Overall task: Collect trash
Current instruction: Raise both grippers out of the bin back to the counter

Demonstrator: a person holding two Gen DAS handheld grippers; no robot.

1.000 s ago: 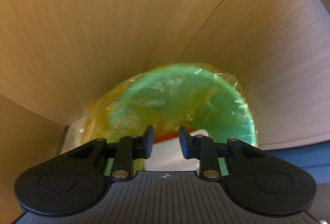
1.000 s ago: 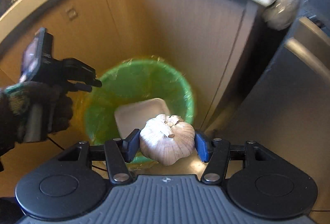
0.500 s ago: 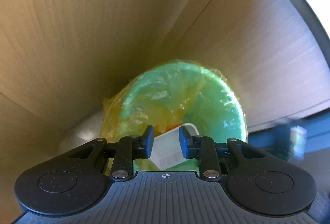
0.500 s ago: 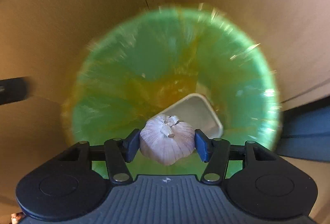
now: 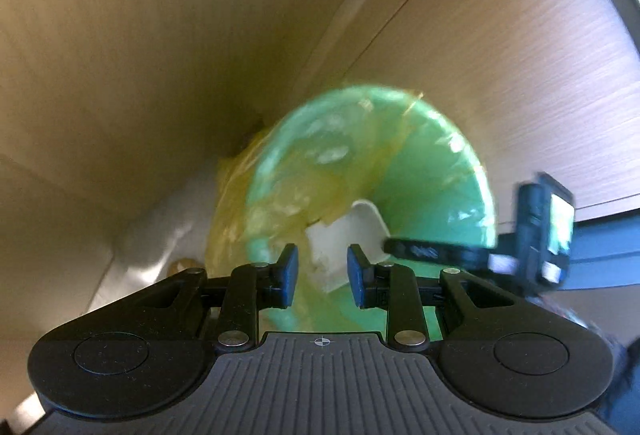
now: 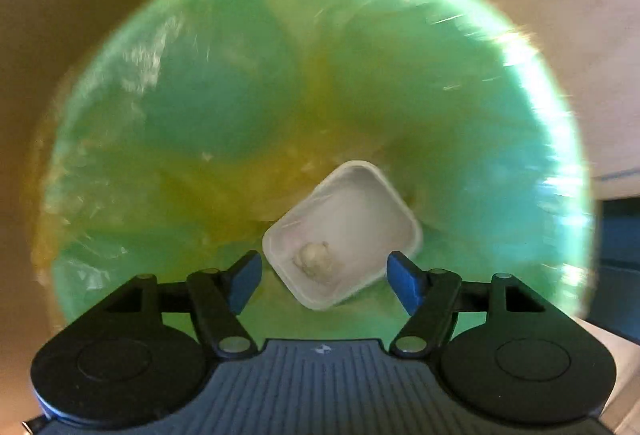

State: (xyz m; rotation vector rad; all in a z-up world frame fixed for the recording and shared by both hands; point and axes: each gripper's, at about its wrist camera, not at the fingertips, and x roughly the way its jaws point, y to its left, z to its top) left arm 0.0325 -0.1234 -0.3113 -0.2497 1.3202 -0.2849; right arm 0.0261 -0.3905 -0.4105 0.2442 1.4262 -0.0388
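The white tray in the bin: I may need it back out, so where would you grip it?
Grip the white tray by its raised rim, at the bare far end away from the garlic lying in it. Come straight down from above: it lies open side up, low in the green bin, whose walls probably block any sideways approach.

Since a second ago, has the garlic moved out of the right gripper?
Yes. The garlic has dropped from between the opening jaws of the right gripper into the white tray inside the green bin.
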